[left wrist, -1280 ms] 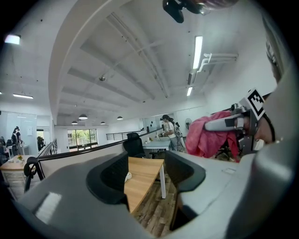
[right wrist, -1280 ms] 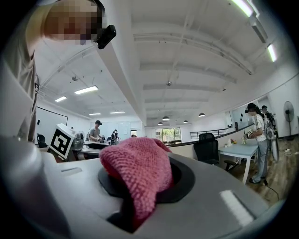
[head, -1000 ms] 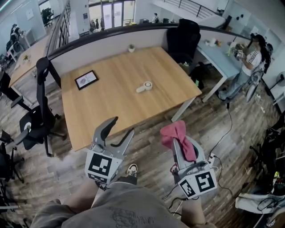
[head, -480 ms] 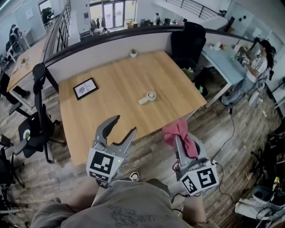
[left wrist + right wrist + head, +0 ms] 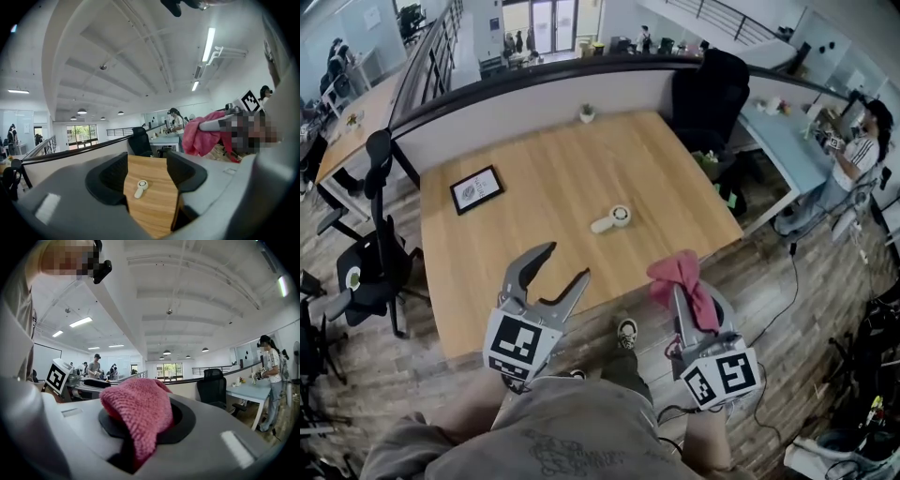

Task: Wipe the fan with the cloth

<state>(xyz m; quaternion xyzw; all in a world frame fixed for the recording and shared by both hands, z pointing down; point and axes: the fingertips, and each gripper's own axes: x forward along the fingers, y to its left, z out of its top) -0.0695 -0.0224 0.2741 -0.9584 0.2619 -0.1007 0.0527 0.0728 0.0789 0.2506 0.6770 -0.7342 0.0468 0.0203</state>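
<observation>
Cloth in right tongs, left tongs agape, fan on desk

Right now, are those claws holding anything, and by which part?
The right gripper pinches the pink cloth by a bunched fold; the left gripper is open and empty.
</observation>
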